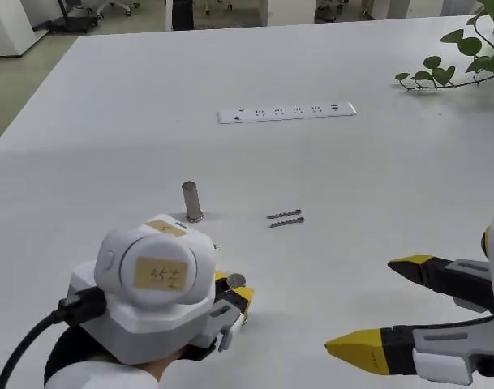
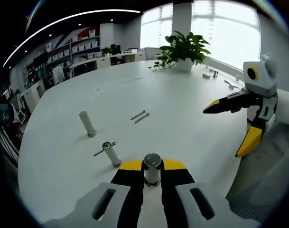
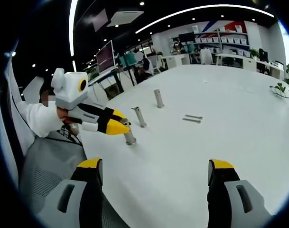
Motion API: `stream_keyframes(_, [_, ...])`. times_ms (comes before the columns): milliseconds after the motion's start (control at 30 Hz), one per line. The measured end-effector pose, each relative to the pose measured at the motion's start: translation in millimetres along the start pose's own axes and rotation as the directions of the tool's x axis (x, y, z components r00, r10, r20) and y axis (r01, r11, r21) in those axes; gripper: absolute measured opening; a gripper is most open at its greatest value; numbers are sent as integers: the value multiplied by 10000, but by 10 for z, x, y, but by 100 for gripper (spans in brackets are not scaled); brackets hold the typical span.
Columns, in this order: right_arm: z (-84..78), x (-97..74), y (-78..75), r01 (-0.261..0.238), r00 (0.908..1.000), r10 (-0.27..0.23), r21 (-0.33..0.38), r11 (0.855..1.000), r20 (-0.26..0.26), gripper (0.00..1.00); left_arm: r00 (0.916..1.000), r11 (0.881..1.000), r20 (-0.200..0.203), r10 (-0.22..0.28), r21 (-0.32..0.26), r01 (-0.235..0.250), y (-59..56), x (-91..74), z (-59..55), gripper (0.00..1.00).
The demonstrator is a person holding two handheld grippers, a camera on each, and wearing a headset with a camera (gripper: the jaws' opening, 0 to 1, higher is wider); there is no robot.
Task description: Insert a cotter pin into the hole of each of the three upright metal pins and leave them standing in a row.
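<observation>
My left gripper point(image 2: 152, 167) is shut on an upright metal pin point(image 2: 152, 170) that stands on the white table; the same pin's top point(image 1: 236, 281) peeks out between the yellow tips. Just left of it stands a second pin point(image 2: 111, 153) with a cotter pin through its head. Farther back a third, bare pin point(image 1: 192, 201) stands upright. Two loose cotter pins point(image 1: 285, 217) lie side by side to its right. Low on the right, my right gripper point(image 1: 360, 305) is open and holds nothing, well clear of the pins.
A white power strip point(image 1: 287, 113) lies across the table farther back. A potted plant point(image 1: 466, 57) reaches in at the far right corner. The white table point(image 1: 376, 178) is wide and bare around the pins; the left gripper's cable trails at lower left.
</observation>
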State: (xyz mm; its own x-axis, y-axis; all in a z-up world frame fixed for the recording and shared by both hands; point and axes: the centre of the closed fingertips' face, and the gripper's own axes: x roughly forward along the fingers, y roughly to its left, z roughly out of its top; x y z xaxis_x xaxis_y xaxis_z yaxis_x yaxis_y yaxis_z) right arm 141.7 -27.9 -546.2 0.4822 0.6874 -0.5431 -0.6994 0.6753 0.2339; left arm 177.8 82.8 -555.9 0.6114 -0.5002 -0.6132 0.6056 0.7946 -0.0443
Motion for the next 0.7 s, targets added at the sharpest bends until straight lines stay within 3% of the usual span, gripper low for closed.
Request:
stream_keyframes(467, [3, -31, -13, 249, 9996, -251, 210, 9995, 94, 91, 9999, 9996, -30, 114, -238, -115, 7, 8, -24, 9])
stream_keyframes(567, [16, -30, 5, 195, 9997, -198, 230, 9995, 148, 92, 10000, 9981, -36, 30, -618, -33, -7, 12, -37, 9])
stream_keyframes(700, [2, -23, 19, 169, 9998, -171, 211, 9996, 107, 92, 10000, 9989, -13, 87, -465, -88, -23, 19, -45, 10])
